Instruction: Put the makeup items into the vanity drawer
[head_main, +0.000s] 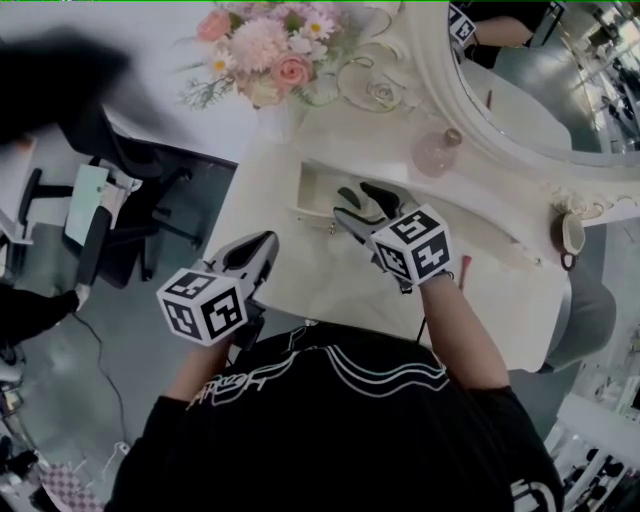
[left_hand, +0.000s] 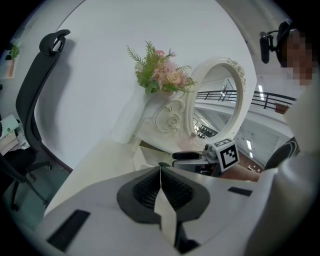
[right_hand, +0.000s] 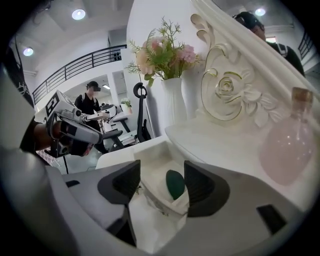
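Makeup item (right_hand: 175, 184), perhaps sponge, in drawer (right_hand: 152, 172)

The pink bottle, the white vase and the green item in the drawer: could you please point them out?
pink bottle (right_hand: 287, 150), right gripper view, on its round belly.
white vase (right_hand: 172, 107), right gripper view, on its body.
green item (right_hand: 175, 184), right gripper view, on its middle.

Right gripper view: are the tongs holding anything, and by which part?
Nothing is held. The right tongs stand open above the drawer, which is open; the dark green item lies inside it, not gripped.
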